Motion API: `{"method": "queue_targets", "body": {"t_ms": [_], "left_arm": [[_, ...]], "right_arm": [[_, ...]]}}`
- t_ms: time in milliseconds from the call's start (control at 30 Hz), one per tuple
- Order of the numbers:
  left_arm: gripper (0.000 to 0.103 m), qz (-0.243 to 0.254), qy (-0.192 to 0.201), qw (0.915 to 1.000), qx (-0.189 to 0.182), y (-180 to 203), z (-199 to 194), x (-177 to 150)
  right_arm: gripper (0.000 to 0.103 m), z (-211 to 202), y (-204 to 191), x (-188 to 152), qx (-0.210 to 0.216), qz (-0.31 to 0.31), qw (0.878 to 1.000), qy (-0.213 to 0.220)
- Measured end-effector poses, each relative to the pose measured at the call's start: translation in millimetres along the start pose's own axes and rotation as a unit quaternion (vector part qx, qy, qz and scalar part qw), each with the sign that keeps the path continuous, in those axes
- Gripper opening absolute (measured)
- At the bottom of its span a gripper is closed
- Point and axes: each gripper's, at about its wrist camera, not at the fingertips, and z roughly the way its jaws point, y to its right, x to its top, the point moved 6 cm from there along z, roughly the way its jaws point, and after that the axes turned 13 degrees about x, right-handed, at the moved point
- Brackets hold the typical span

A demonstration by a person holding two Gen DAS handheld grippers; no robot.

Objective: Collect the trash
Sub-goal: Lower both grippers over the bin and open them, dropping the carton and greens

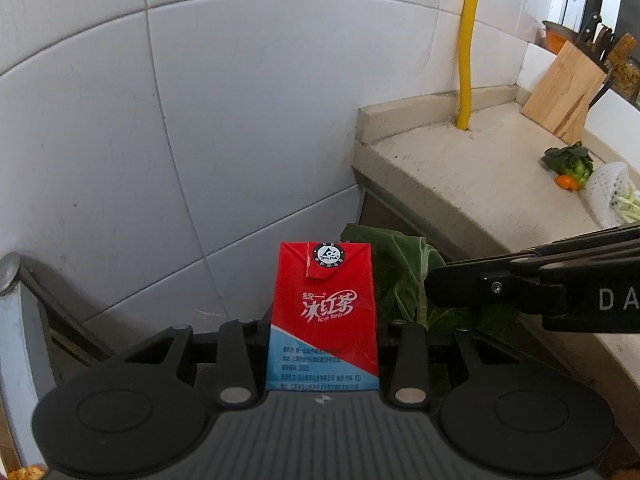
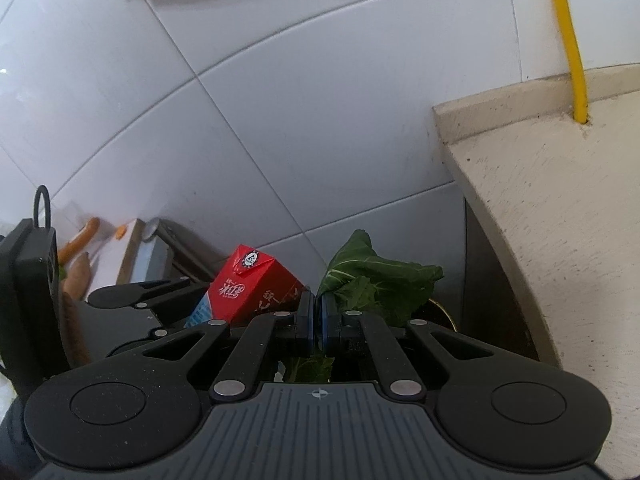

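The left gripper has the red ice tea carton clamped between its jaws, which stand only partly open, as wide as the carton is thick. The carton's long axis runs straight out along the fingers, its folded top flap with the round seal pointing away from the hand, toward the white tiled wall and the gap below it. From the right wrist view the same carton leans up and to the left, seal end highest. Just beside it, the right gripper is pinched tight, its blue pads nearly meeting on a green leaf, which sticks up and fans out beyond the fingertips, with a bit of leaf showing beneath the pads too. Both things hang in the space left of the beige stone worktop, carton left, leaf right, close together. On the worktop farther back sit a wooden knife block, some greens and a white mesh bag; a yellow pipe rises by the wall.
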Motion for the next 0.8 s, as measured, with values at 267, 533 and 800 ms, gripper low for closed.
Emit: {"method": "queue_targets", "body": {"t_ms": [267, 533, 800], "left_arm": [[0.032, -0.002, -0.011, 0.9999, 0.009, -1.1, 6.5, -2.4], [0.032, -0.002, -0.027, 0.9996, 0.010, -2.8, 15.0, -5.4], [0.034, -0.008, -0.054, 0.9985, 0.010, -5.0, 31.4, -9.3]], "right_arm": [[0.006, 12.0, 8.8, -1.7, -0.002, 0.009, 1.000, -0.012], [0.006, 24.1, 16.7, -3.3, -0.005, 0.016, 1.000, -0.021], [0.012, 38.7, 30.2, -3.4, -0.016, 0.023, 0.999, -0.029]]}}
